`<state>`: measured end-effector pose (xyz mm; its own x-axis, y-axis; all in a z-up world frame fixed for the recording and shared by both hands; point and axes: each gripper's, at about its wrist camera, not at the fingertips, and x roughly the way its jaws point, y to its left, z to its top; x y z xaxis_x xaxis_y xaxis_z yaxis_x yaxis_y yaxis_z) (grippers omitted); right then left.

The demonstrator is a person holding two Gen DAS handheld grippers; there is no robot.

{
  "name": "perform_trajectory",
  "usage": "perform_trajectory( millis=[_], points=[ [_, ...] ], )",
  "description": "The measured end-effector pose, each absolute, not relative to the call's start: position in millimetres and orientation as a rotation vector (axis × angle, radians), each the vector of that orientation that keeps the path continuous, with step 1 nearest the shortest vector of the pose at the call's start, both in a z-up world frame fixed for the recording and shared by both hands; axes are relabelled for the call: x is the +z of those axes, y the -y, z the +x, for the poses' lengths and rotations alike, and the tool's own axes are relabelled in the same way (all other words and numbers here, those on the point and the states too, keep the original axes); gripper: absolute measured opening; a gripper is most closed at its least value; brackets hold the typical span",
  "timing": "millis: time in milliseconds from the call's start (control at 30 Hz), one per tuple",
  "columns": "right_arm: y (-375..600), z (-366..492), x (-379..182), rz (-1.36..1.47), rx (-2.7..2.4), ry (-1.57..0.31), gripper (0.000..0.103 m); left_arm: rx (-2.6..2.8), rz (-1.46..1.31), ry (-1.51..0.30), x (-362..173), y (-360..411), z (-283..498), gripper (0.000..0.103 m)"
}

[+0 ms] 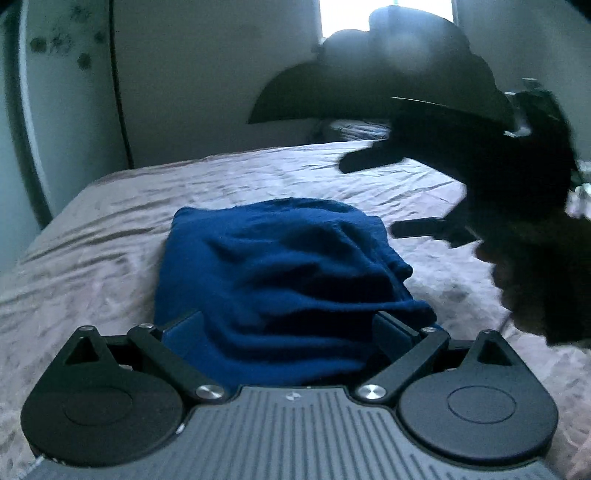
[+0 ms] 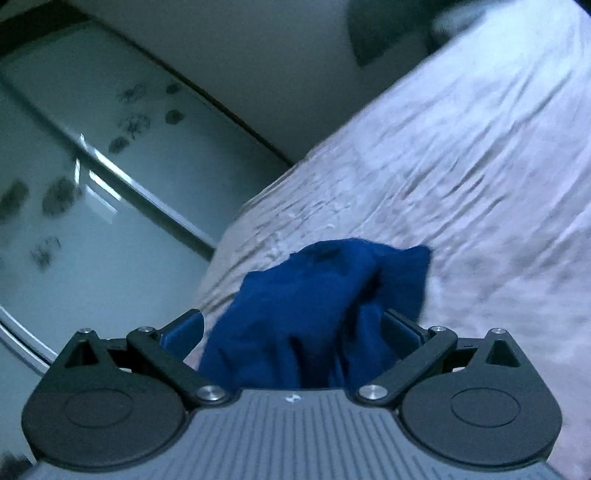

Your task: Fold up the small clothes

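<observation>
A dark blue garment [image 1: 280, 266] lies bunched and roughly folded on the bed, right in front of my left gripper [image 1: 288, 321]. That gripper is open, its jaws wide apart on either side of the cloth's near edge, with the fingertips hidden under the fabric. In the left wrist view my right gripper [image 1: 384, 195] hovers dark and blurred to the garment's right, fingers spread and empty. In the right wrist view the blue garment [image 2: 317, 295] bulges between the wide-open jaws of my right gripper [image 2: 295, 325], and I cannot tell whether it touches them.
The wrinkled pale pink bedsheet [image 1: 110, 240] spreads all around the garment. A frosted wardrobe door with dark flower prints [image 2: 74, 166] stands past the bed's left edge. A dark headboard [image 1: 295, 99] and a bright window [image 1: 347, 14] are at the far end.
</observation>
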<state>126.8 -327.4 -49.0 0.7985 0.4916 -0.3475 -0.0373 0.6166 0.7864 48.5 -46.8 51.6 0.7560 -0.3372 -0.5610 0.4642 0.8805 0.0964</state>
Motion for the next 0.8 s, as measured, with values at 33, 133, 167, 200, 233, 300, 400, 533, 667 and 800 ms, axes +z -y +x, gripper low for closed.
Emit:
perform_trajectory(
  millis=[33, 133, 167, 200, 233, 300, 400, 533, 667, 800],
  points=[
    [328.1, 137.2, -53.7, 0.886, 0.337, -0.6, 0.103, -0.445, 0.246, -0.553, 49.8, 50.6, 49.0, 0.099],
    [327.3, 162.4, -62.5, 0.921, 0.343, -0.632, 0.099, -0.463, 0.251, -0.507, 46.0, 53.6, 49.2, 0.094],
    [326.6, 168.9, -63.8, 0.926, 0.348, -0.635, 0.093, -0.474, 0.25, -0.503, 45.2, 53.9, 51.2, 0.093],
    [325.3, 174.2, -64.5, 0.927, 0.353, -0.637, 0.083, -0.486, 0.246, -0.509, 43.7, 54.7, 52.6, 0.093],
    [323.6, 180.8, -64.6, 0.915, 0.352, -0.644, 0.076, -0.495, 0.24, -0.519, 42.7, 55.2, 54.5, 0.093],
    [319.7, 191.2, -64.7, 0.879, 0.333, -0.67, 0.043, -0.506, 0.222, -0.54, 40.6, 55.5, 58.1, 0.093],
    [316.5, 199.6, -68.5, 0.809, 0.314, -0.697, 0.019, -0.505, 0.223, -0.55, 37.5, 58.3, 61.5, 0.093],
    [312.0, 196.5, -59.9, 0.666, 0.281, -0.662, 0.009, -0.507, 0.235, -0.544, 38.0, 60.4, 60.7, 0.093],
    [302.7, 193.5, -40.4, 0.494, 0.256, -0.611, 0.008, -0.532, 0.206, -0.541, 43.3, 61.7, 62.1, 0.093],
    [293.7, 194.9, -33.1, 0.317, 0.185, -0.6, 0.006, -0.571, 0.213, -0.574, 39.8, 69.8, 64.2, 0.095]
  ],
)
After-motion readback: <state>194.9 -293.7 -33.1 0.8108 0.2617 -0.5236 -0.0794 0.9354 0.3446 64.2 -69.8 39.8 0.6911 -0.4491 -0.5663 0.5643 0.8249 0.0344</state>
